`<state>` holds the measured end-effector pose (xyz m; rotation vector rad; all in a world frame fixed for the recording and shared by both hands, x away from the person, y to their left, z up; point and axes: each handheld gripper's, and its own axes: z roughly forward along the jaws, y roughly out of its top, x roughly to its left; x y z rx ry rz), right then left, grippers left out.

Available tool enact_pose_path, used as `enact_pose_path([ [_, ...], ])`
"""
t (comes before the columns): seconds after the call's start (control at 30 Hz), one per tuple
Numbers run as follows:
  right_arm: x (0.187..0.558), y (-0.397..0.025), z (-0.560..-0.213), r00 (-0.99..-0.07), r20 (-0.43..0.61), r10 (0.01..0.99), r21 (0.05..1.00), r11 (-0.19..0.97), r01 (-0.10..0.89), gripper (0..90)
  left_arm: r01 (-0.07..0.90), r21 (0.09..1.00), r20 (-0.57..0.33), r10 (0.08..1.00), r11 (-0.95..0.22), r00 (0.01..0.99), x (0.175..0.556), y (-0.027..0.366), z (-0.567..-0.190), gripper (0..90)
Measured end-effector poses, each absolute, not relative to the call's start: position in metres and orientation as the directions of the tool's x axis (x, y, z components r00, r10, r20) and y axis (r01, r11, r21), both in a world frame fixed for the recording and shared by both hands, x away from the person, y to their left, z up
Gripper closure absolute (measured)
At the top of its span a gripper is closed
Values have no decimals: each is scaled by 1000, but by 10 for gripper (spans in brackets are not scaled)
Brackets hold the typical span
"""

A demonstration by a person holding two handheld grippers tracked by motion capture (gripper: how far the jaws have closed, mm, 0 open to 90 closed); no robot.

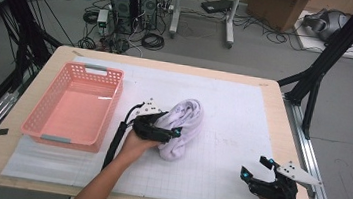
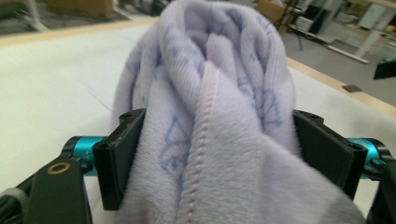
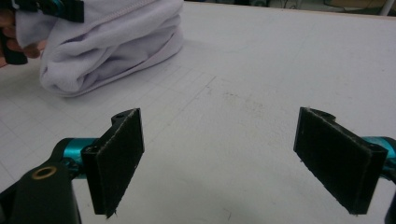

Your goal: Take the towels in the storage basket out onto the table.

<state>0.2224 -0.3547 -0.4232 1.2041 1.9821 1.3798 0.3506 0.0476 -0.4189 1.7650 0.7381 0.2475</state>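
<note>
At mid-table, left tool (image 2: 219,154) clamps towel (image 2: 219,93) (bundled).

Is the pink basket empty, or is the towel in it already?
Empty. The pink basket shows a bare floor; the towel lies bunched on the mat beside it, clamped by the left gripper.

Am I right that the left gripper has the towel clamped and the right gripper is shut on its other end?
Not quite. The left gripper does clamp the towel, but the right gripper holds nothing: the right gripper view shows its jaws wide open over bare table, apart from the towel.
</note>
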Motion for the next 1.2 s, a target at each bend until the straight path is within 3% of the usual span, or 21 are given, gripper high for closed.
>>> enact_pose_path([
  [0.23,222,-353,-423,-528,112,842,906,131,402,147,303,948,-183,604,-101,775,334,72,-402,197],
  [0.47,224,-353,-424,-521,111,846,902,135,410,148,257,964,-157,624,-73,765,305,101,-409,196],
  [1.2,229,-353,-425,-514,117,850,897,132,423,148,242,963,-113,632,-122,767,291,109,-415,199],
])
